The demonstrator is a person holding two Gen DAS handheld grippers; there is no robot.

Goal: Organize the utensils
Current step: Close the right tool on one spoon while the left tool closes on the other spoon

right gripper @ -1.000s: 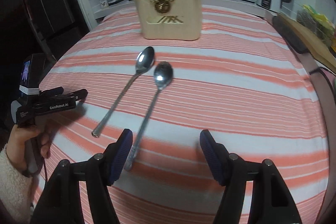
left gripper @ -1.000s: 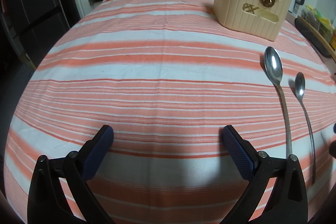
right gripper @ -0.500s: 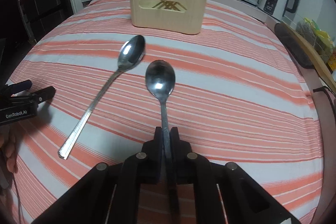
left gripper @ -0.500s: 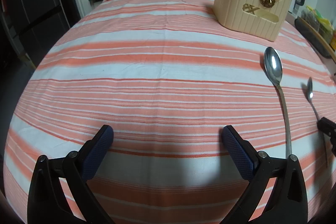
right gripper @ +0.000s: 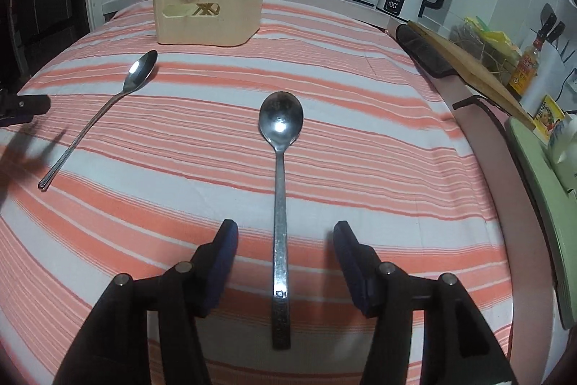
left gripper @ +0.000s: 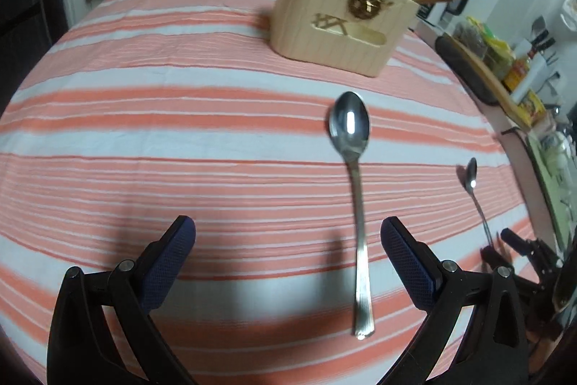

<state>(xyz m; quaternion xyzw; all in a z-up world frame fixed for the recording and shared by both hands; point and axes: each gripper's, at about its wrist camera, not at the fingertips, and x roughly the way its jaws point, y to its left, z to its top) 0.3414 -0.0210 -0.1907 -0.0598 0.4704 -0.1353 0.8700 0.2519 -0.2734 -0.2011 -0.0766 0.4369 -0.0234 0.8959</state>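
Two spoons on the striped cloth | right gripper [right gripper: 285, 271] opening, pads clear of its spoon [right gripper: 280, 204], handle running straight ahead between them | left gripper [left gripper: 288, 262] spread, other spoon [left gripper: 355, 208] lengthwise by its right pad | holder [right gripper: 209, 9] beyond

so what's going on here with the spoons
A person is sorting spoons with a handheld tool in each hand. The right tool is opening, with one spoon lying on the striped cloth between its pads, untouched. The left tool is open beside the other spoon. The beige holder stands behind.
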